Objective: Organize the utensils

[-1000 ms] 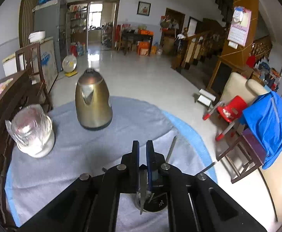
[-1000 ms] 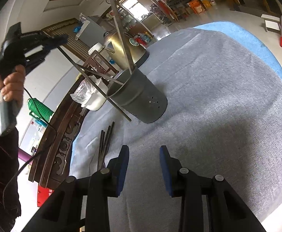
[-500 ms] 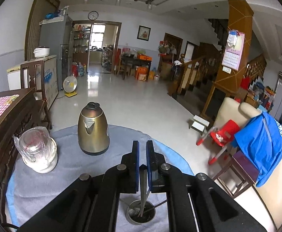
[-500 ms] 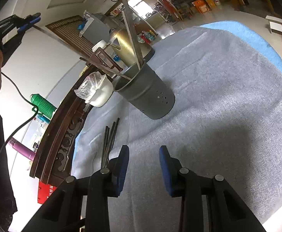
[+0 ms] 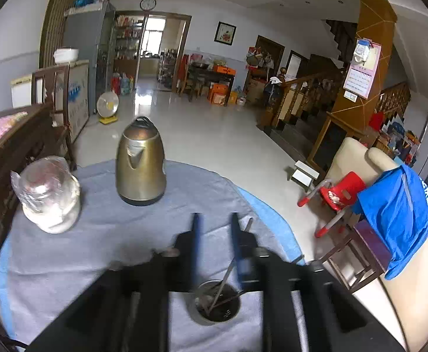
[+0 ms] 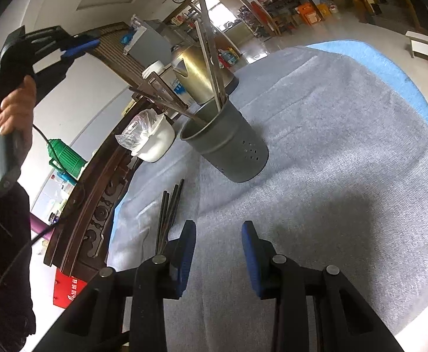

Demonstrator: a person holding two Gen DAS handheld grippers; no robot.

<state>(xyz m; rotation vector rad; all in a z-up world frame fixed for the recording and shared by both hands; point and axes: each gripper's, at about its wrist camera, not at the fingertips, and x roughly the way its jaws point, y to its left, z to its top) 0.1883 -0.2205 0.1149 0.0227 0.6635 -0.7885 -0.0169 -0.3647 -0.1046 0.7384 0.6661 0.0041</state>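
My left gripper (image 5: 214,228) hangs parted and empty above the holder (image 6: 225,143), chopsticks standing inside. My right gripper (image 6: 218,252), wide apart, empty, should next grab the loose chopsticks (image 6: 168,214) just beside it.

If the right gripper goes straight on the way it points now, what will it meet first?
Probably the grey cloth: the right gripper, open and empty, points over bare cloth. Farther on stands the holder, slightly left of its line, so it may pass it. The chopsticks lie left of its fingers. Depth is unclear.
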